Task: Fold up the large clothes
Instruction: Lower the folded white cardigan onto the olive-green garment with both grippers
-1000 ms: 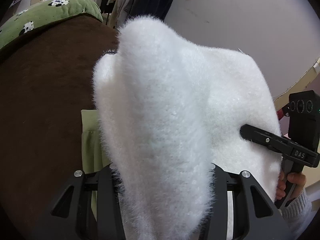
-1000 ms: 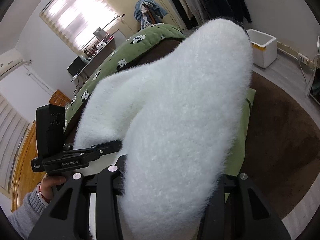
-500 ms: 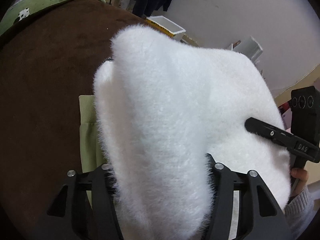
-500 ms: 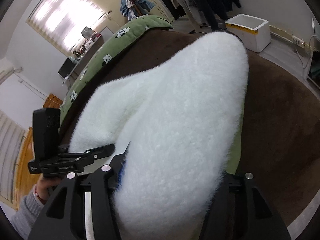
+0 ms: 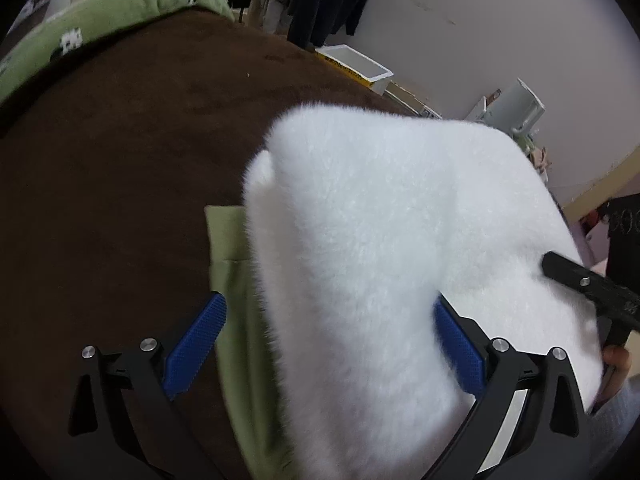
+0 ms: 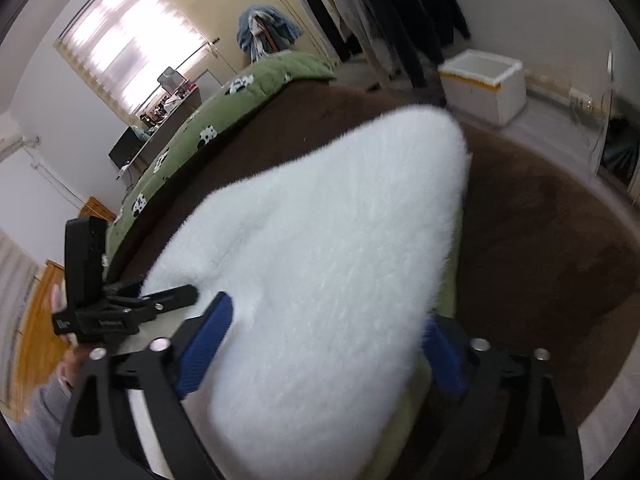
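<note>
A thick white fluffy garment (image 5: 380,220) (image 6: 320,240) lies folded on top of a light green garment (image 5: 228,240) (image 6: 448,296) on the brown blanket (image 5: 120,160). My left gripper (image 5: 326,344) straddles its near left end, jaws opening wide. Its left blue pad (image 5: 196,344) stands clear of the fluff over the green cloth. My right gripper (image 6: 324,350) straddles the near right end, jaws also opening, blue pads (image 6: 204,344) bared beside the fluff. Each view shows the other gripper at the garment's edge: the right gripper (image 5: 580,284) and the left gripper (image 6: 120,312).
The brown blanket (image 6: 540,240) spreads wide around the pile. A green cow-print quilt (image 5: 100,20) (image 6: 224,120) lies along its far side. A white box (image 5: 356,66) (image 6: 480,84) stands on the floor beyond, under hanging dark clothes (image 6: 380,8).
Both grippers have let go of the white garment and spread their jaws, baring the blue pads. The raised fluffy folds have sunk down flatter onto the green cloth.
</note>
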Tool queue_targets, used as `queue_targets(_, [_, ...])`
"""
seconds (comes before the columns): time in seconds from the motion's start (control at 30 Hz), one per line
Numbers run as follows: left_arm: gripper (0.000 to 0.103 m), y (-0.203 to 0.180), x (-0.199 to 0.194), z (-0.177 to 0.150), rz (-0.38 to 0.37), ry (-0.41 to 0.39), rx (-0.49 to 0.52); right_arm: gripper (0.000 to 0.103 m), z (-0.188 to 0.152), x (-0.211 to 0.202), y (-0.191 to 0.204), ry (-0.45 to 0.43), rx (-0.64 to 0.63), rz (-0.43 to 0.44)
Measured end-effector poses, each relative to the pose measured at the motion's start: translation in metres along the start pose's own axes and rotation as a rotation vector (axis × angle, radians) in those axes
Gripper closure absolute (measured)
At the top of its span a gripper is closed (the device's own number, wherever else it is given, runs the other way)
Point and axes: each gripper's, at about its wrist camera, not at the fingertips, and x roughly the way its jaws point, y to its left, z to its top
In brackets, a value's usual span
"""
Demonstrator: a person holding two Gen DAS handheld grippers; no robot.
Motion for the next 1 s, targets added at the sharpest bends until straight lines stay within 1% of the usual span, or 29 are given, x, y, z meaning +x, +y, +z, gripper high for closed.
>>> queue_targets(0.07, [0.006, 0.003, -0.008, 0.001, 0.020, -0.010, 0.031, 0.012, 0.001, -0.012, -0.002, -0.022, 0.000, -0.014])
queue_targets(0.13, [0.006, 0.007, -0.019, 0.001, 0.034, -0.021, 0.036, 0.012, 0.001, -0.025, -0.002, -0.048, 0.000, -0.034])
queue_targets(0.17, [0.006, 0.008, -0.025, 0.000, 0.039, -0.028, 0.034, 0.009, 0.001, -0.035, 0.000, -0.073, -0.007, -0.047])
queue_targets(0.27, [0.006, 0.012, -0.047, 0.007, 0.065, -0.077, 0.035, 0.008, 0.000, -0.062, 0.008, -0.126, -0.037, -0.088])
queue_targets(0.37, [0.007, 0.014, -0.068, 0.013, 0.052, -0.106, 0.010, 0.008, 0.000, -0.086, 0.025, -0.168, -0.101, -0.154])
queue_targets(0.47, [0.006, 0.003, -0.094, 0.012, 0.047, -0.150, 0.018, 0.010, -0.004, -0.102, 0.041, -0.178, -0.149, -0.198])
queue_targets(0.5, [0.006, -0.006, -0.095, 0.014, 0.045, -0.154, 0.019, 0.015, -0.007, -0.105, 0.046, -0.173, -0.165, -0.197])
queue_targets(0.53, [0.006, -0.014, -0.097, 0.014, 0.034, -0.151, 0.019, 0.017, -0.010, -0.106, 0.050, -0.165, -0.177, -0.198])
queue_targets(0.6, [0.006, -0.027, -0.103, 0.010, 0.006, -0.149, 0.022, 0.027, -0.018, -0.106, 0.060, -0.145, -0.203, -0.219])
queue_targets(0.63, [0.006, -0.037, -0.105, 0.007, -0.003, -0.153, 0.029, 0.030, -0.023, -0.106, 0.064, -0.140, -0.216, -0.229])
queue_targets(0.67, [0.006, -0.045, -0.105, 0.004, -0.002, -0.158, 0.039, 0.037, -0.026, -0.104, 0.067, -0.135, -0.226, -0.239])
queue_targets(0.7, [0.006, -0.057, -0.103, 0.002, 0.009, -0.167, 0.060, 0.046, -0.031, -0.101, 0.069, -0.132, -0.233, -0.248])
queue_targets(0.73, [0.006, -0.066, -0.102, 0.001, 0.029, -0.177, 0.079, 0.048, -0.034, -0.097, 0.069, -0.123, -0.227, -0.257])
queue_targets(0.8, [0.006, -0.080, -0.096, -0.003, 0.074, -0.201, 0.106, 0.058, -0.041, -0.089, 0.067, -0.101, -0.208, -0.244])
queue_targets(0.87, [0.006, -0.089, -0.087, -0.008, 0.072, -0.212, 0.113, 0.061, -0.046, -0.078, 0.065, -0.089, -0.185, -0.224])
queue_targets(0.93, [0.006, -0.093, -0.075, -0.011, 0.077, -0.191, 0.114, 0.061, -0.051, -0.070, 0.069, -0.087, -0.179, -0.211])
queue_targets(1.0, [0.006, -0.092, -0.060, -0.017, 0.107, -0.168, 0.128, 0.061, -0.056, -0.057, 0.072, -0.065, -0.191, -0.207])
